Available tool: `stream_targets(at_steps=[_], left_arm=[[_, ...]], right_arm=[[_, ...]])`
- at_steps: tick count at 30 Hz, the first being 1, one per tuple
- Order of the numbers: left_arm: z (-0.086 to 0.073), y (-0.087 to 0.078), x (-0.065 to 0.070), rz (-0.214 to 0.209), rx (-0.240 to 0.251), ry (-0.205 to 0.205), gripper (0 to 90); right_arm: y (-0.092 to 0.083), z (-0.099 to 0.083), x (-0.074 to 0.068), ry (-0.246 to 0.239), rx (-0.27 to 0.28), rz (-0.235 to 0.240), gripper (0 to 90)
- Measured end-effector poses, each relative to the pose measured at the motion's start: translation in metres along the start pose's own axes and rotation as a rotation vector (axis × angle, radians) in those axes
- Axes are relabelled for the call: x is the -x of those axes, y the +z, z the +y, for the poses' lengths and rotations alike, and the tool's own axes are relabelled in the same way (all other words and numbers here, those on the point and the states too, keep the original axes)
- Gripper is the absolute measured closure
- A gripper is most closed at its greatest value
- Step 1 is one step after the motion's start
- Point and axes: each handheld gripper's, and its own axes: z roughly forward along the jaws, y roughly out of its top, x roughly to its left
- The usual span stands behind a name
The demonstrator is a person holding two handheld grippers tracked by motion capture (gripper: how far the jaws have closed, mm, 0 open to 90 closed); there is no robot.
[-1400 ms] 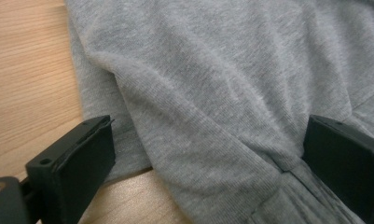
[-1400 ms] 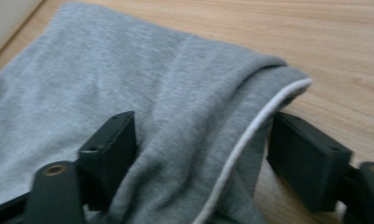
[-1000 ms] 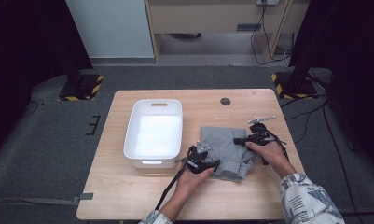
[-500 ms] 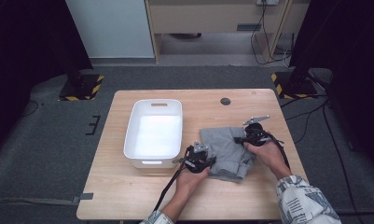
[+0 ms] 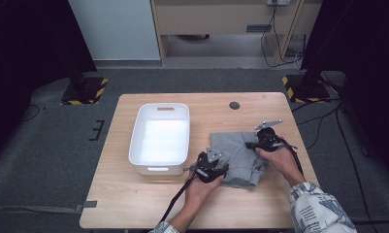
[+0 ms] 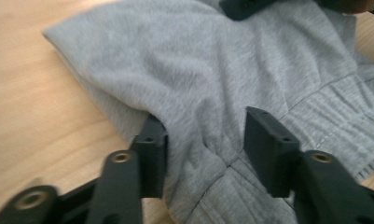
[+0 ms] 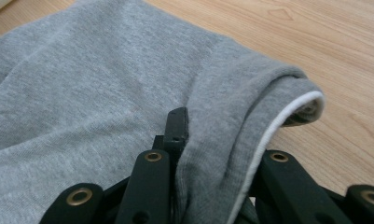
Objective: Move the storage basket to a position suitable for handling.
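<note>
A grey garment (image 5: 235,154) lies crumpled on the wooden table (image 5: 134,204), right of a white bin (image 5: 159,109). My left gripper (image 5: 222,171) is at the garment's near left edge. Its jaws have just been opening and now stand apart, with bunched grey cloth (image 6: 208,88) and a ribbed hem lying loose between them (image 6: 208,140). My right gripper (image 5: 251,144) is at the garment's right edge, shut on a doubled fold of the grey cloth (image 7: 82,93). That fold drapes over one jaw and shows a white inner lining (image 7: 217,140).
The white bin has nothing in it and sits close to the garment's left side. A small round dark hole (image 5: 234,105) is in the tabletop behind the garment. Bare wood runs along the table's near edge and far side.
Both hands have stayed at the garment. In the high view the cloth and the bin lie as before.
</note>
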Motion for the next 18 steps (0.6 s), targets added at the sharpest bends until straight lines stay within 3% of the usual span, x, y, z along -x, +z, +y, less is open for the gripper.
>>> stream_targets(at_steps=[5,11,14,18], left_arm=[[0.008,-0.007,0.0,0.013,0.057,-0.019,36.6],[0.011,0.008,-0.007,0.077,0.033,-0.039,29.4],[0.01,0.018,-0.013,0.106,0.009,-0.069,27.5],[0.006,0.028,-0.021,0.092,-0.033,-0.112,24.4]], right_arm=[[-0.002,-0.001,0.002,0.0,-0.002,-0.006,72.3],[-0.004,-0.003,0.005,0.004,-0.001,-0.007,72.1],[-0.004,-0.004,0.007,0.007,0.002,-0.003,72.1],[-0.004,-0.004,0.007,0.002,0.002,-0.002,72.0]])
